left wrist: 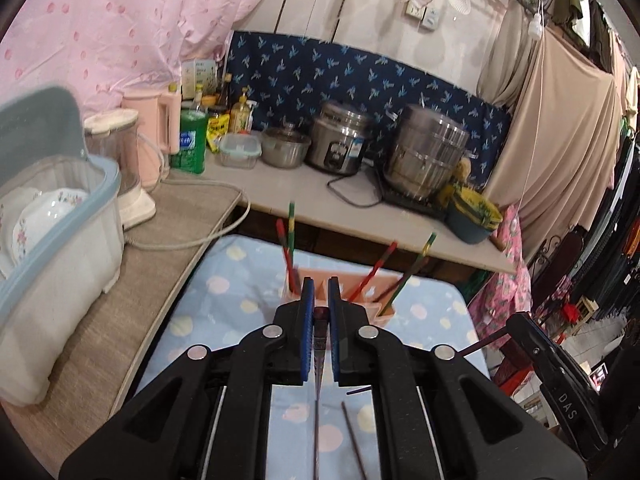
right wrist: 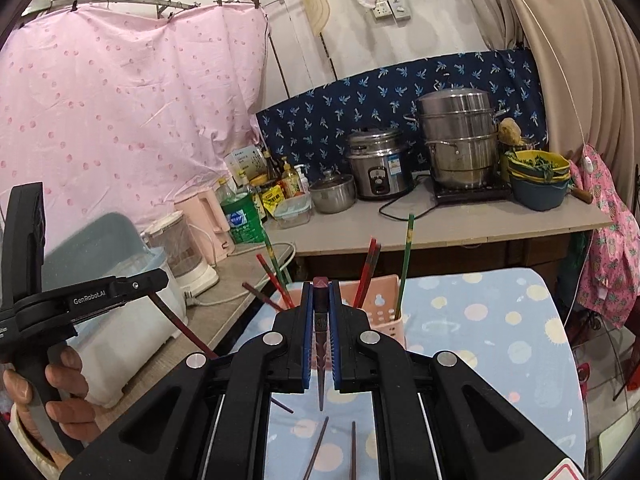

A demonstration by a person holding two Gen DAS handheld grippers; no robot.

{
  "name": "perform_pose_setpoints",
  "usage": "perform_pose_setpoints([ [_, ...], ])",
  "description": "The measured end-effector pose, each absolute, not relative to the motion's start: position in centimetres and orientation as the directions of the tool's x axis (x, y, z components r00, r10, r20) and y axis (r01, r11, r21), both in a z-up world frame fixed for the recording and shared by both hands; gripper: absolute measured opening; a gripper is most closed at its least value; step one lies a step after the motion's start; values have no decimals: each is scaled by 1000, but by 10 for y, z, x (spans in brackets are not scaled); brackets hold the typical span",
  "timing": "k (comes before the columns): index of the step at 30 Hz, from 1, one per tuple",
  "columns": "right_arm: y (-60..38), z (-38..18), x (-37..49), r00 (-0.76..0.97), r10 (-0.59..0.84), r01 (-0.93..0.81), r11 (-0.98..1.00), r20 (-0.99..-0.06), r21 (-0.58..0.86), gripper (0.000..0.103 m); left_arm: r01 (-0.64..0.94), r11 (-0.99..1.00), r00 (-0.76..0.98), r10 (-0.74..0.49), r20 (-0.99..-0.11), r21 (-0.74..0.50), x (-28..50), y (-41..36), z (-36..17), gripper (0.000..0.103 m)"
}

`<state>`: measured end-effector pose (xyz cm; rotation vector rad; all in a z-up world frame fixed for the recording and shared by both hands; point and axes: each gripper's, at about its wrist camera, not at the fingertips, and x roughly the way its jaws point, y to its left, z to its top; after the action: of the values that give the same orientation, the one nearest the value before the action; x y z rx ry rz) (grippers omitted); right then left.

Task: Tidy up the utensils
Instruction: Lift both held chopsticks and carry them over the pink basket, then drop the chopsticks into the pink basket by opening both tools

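A pink spotted sheet (right wrist: 120, 120) hangs from a curved metal rail (right wrist: 120, 2) on the left, against a wall of pale boards (right wrist: 432, 28). A navy cloth with small blue sprigs (right wrist: 380, 92) covers the lower wall behind a grey counter (right wrist: 460, 224). A double wall socket (right wrist: 390, 10) sits high on the boards. On the right falls a beige curtain (right wrist: 568, 60), and past it dark clothes hang in a row (left wrist: 624, 208). A second, mat-covered counter (left wrist: 132, 280) meets the grey one at its left end. In front of both stands a table under a light blue cloth with pastel dots (right wrist: 500, 320). The light is even and soft.
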<state>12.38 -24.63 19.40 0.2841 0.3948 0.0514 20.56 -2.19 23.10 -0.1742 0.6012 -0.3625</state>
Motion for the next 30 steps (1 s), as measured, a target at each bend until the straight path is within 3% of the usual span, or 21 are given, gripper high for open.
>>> perform_pose_setpoints([
  [8,-265,249,165,961,65,17,956,-269,291,7,284,921,835,-374,-403,-267,239,-34,286,7],
  [15,-274,251,207,962,46,37,955,-270,295,7,246,939,876,-322,-360,-241,273,-42,294,7],
  [30,-273,190,260,919,61,64,952,-389,301,7,217,949,856,-297,-423,-227,320,-52,243,7],
])
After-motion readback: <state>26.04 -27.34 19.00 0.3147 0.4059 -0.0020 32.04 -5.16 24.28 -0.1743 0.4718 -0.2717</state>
